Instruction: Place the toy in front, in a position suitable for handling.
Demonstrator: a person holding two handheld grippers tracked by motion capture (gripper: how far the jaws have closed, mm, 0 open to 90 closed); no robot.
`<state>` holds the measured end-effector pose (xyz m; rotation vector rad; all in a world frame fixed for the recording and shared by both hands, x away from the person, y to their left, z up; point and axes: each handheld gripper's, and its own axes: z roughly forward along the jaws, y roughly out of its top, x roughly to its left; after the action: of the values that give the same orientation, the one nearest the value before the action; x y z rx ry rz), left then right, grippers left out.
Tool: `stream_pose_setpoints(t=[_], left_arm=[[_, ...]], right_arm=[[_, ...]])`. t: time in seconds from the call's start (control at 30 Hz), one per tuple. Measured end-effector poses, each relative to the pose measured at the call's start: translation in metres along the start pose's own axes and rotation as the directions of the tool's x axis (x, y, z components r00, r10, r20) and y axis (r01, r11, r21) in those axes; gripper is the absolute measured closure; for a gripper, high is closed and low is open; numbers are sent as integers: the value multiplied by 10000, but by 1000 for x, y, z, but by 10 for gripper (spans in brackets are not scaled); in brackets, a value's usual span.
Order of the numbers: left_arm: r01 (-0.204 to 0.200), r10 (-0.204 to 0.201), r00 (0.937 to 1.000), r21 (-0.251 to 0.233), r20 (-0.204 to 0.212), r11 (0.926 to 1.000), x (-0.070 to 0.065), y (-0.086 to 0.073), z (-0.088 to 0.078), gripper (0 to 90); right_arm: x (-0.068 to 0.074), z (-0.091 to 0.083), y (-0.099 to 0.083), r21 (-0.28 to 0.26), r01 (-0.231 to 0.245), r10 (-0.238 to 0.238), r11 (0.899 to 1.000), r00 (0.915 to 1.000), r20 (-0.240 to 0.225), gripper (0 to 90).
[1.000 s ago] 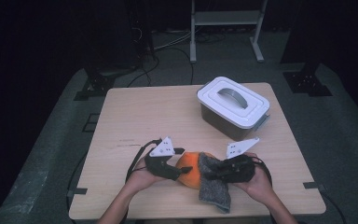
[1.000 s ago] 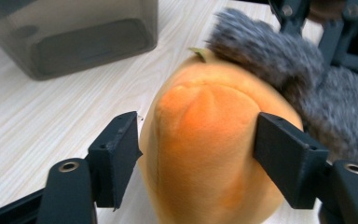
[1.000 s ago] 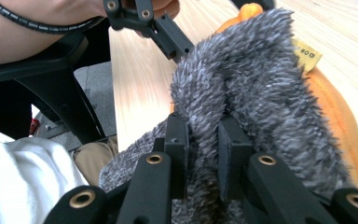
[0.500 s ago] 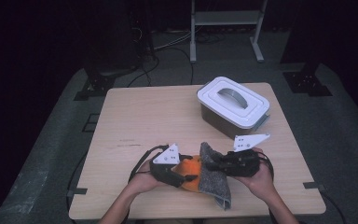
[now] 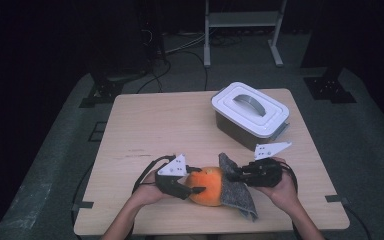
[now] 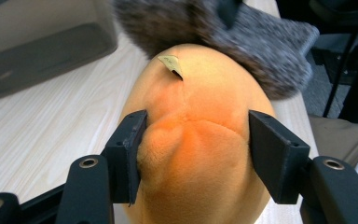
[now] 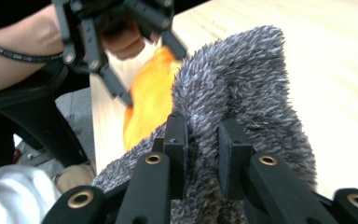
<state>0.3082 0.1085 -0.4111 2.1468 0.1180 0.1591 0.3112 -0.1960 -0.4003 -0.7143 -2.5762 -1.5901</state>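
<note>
Dark room, cables and a metal stand (image 5: 242, 20) behind the wooden desk (image 5: 155, 125). White lidded box (image 5: 250, 114) toward the far right corner, well apart. Orange plush toy (image 5: 207, 186) near the front edge, pinched by the left gripper (image 5: 192, 186), jaws just closing, forearm low and level. Grey fuzzy cloth (image 5: 237, 192) draped against it, clamped tight by the right gripper (image 5: 232, 176).

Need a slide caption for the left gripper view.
Left gripper squeezing an orange plush toy, grey fuzzy cloth behind.
</note>
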Motion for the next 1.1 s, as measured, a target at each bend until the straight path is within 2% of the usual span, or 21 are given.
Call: stream_pose_setpoints(t=[0.07, 0.13, 0.17, 0.23, 0.27, 0.33, 0.5, 0.6, 0.7, 0.8, 0.9, 0.97, 1.03, 1.1], left_arm=[[98, -98, 10000, -7, -16, 10000, 1, 0, 0, 385], [375, -375, 9993, -63, -37, 9993, 3, 0, -1, 362], [643, -643, 9979, -137, -3, 9978, 4, 0, -2, 351], [1333, -1329, 9911, -337, 118, 9905, 8, 0, -2, 309], [1451, -1446, 9893, -341, 178, 9888, 8, 0, -2, 293], [1129, -1125, 9935, -239, 159, 9933, 7, 0, -2, 330], [918, -917, 9957, -118, 127, 9957, 6, -2, -4, 405], [972, -970, 9952, -123, 149, 9952, 8, -6, -6, 416], [978, -975, 9949, -90, 256, 9952, 9, -9, -8, 423], [975, -971, 9946, -101, 356, 9952, 10, -10, -9, 425], [927, -921, 9950, -116, 395, 9956, 10, -10, -9, 426], [924, -920, 9950, -74, 387, 9957, 11, -11, -10, 425], [1046, -1039, 9937, -134, 416, 9944, 12, -13, -10, 423], [1142, -1134, 9927, -160, 415, 9933, 14, -15, -12, 422]], right_arm=[[-3, 1, -1, 92, -86, 86, 9999, 9999, 55, 750], [-5, 5, -5, 283, -224, 226, 9993, 9997, -90, 751], [-5, 6, -6, 347, -254, 260, 9991, 9995, -164, 751], [-3, 7, -7, 424, -276, 286, 9987, 9993, -234, 752], [-2, 8, -8, 435, -279, 291, 9987, 9992, -282, 752], [0, 9, -9, 477, -230, 248, 9986, 9990, -365, 752], [-4, 8, -13, 490, -437, 466, 9978, 9971, -594, 753], [-7, 7, -18, 749, -554, 594, 9956, 9969, -518, 753], [-14, 5, -24, 976, -863, 907, 9915, 9950, -415, 753], [-14, 2, -21, 691, -770, 791, 9946, 9965, -281, 757], [-7, 2, -10, 247, -510, 520, 9984, 9977, -441, 757], [-8, 5, -11, 396, -508, 526, 9979, 9976, -443, 757], [-13, 7, -17, 537, -797, 826, 9954, 9951, -537, 757], [-18, 7, -21, 863, -943, 970, 9918, 9949, -279, 756]])
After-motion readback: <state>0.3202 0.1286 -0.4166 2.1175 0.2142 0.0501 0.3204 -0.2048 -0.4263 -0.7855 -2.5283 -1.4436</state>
